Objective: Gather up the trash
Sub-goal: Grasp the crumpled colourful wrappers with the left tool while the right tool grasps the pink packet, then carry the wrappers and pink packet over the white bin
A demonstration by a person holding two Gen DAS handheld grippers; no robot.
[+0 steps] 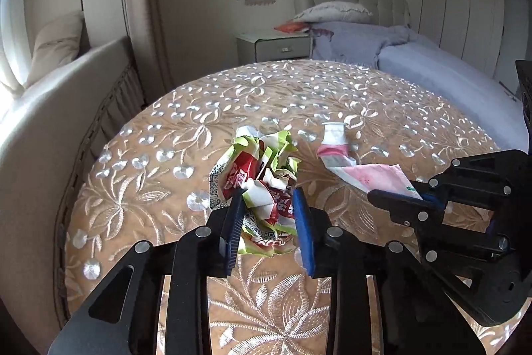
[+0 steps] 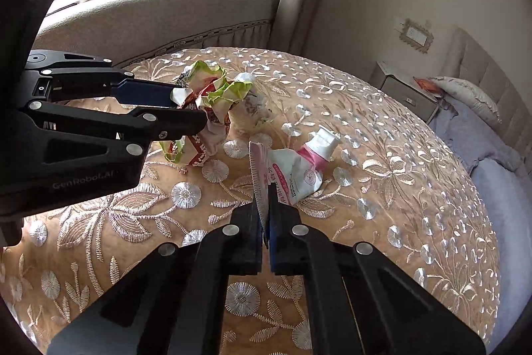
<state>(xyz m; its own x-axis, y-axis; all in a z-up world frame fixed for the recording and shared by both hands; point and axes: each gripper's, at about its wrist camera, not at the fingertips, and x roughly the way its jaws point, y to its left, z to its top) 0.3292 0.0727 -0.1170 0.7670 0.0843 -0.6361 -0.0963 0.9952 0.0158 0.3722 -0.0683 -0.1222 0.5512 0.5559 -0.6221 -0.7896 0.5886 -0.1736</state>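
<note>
The left gripper (image 1: pixel 267 205) has its fingers clamped on the crumpled green, red and white snack wrapper (image 1: pixel 256 168) near the middle of the round desk under a tan embroidered cloth (image 1: pixel 332 95). At the wrapper's three o'clock, the right gripper (image 2: pixel 266 215) pinches the crimped tail of the squeezed pink-and-white tube (image 2: pixel 292 168), fingers together on it.

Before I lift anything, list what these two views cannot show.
- Underside of the crumpled green-and-red wrapper: left wrist view, hidden by its own folds and the left tongs.
- Crimped end of the squeezed pink-and-white tube: right wrist view, clamped inside the right tongs.
- Any trash bin: in neither view.
- Print on the tube: too small.
</note>
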